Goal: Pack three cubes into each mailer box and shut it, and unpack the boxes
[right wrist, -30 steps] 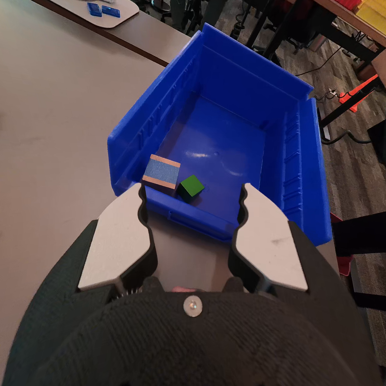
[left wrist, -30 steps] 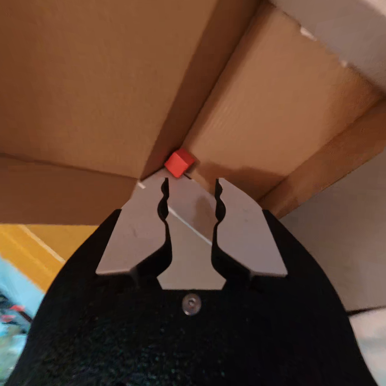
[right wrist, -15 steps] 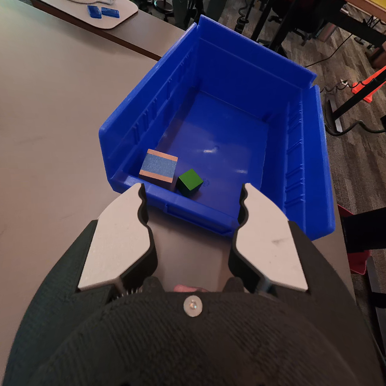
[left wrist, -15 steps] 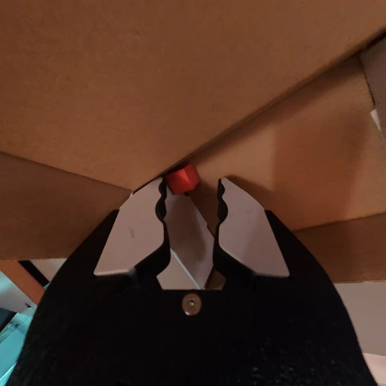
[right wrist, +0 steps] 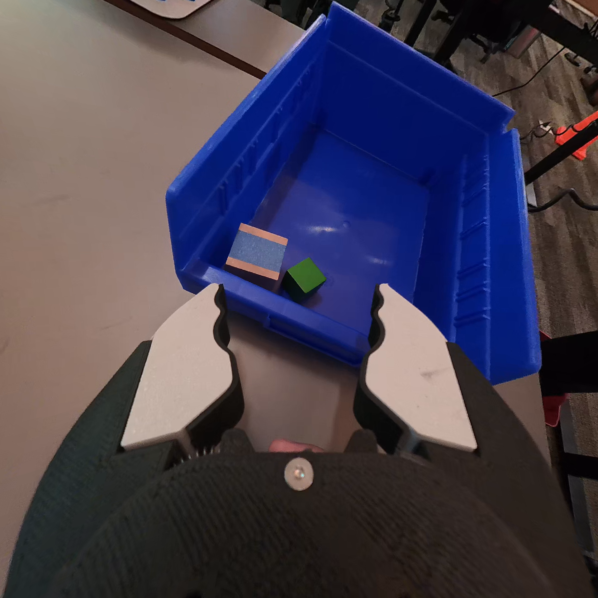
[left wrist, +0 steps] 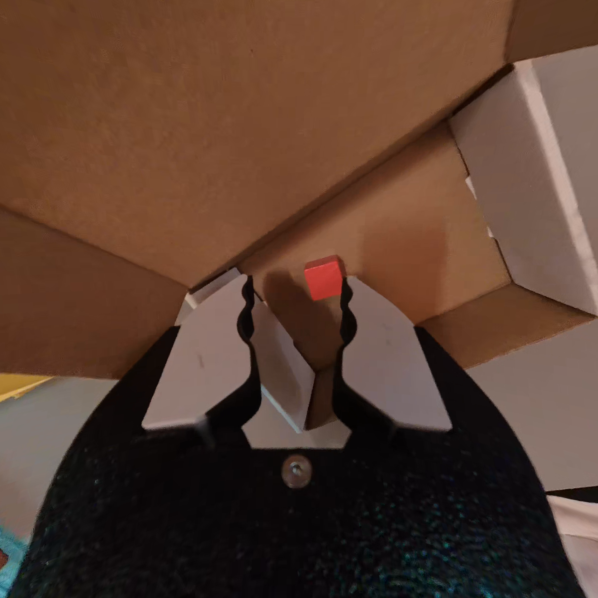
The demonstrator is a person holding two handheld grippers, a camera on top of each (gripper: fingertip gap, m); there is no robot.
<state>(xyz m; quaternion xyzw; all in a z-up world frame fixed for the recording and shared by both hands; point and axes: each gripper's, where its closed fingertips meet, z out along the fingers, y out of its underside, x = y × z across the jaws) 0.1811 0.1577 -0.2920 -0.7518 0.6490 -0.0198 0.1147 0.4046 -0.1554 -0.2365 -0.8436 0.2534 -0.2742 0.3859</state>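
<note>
In the left wrist view my left gripper [left wrist: 296,284] is shut on a corner wall of the brown mailer box [left wrist: 226,129], whose white outer side shows between the jaws. The box is open and tilted, with its lid overhead. A red cube [left wrist: 323,281] lies inside it just beyond my right fingertip. In the right wrist view my right gripper [right wrist: 299,291] is open and empty, held over the table in front of a blue bin [right wrist: 469,259]. The bin holds a green cube [right wrist: 305,278] and a wooden block with blue tape [right wrist: 257,250] at its near wall.
The grey table [right wrist: 81,194] stretches to the left of the bin. The bin stands near the table's right edge, with floor, cables and an orange object [right wrist: 579,139] beyond. A white box face [left wrist: 517,194] shows at the right of the mailer box.
The mailer box has turned in my left gripper and the red cube has slid from the inner corner to the right, beside my right fingertip. My right gripper has drifted slightly and stays open.
</note>
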